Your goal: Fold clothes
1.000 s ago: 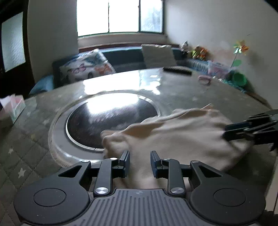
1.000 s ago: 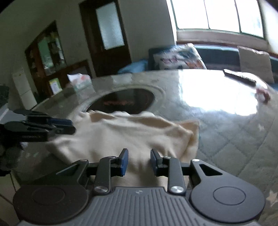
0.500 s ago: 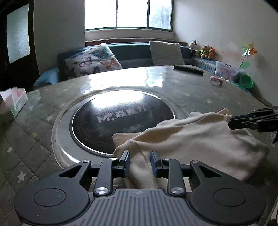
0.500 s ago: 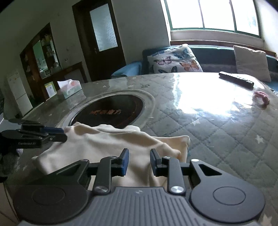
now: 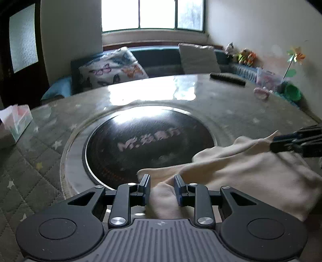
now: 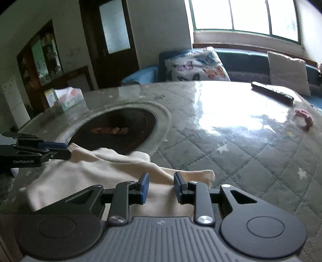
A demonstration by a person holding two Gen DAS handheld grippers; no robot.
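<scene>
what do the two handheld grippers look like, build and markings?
Both match: left gripper and right gripper have black linkage arms with silver pivot bolts, blue pads inside the jaws, round black discs either side and a ribbed grey body. White "GenRobot.AI" lettering shows on the left one's side.

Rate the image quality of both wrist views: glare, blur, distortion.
Left wrist view: window blown out, white glare on the table, motion blur on the cream garment and the cooktop lettering, fisheye bending at the edges. Right wrist view: strong glare on the table, dark left side, soft garment edges.
</scene>
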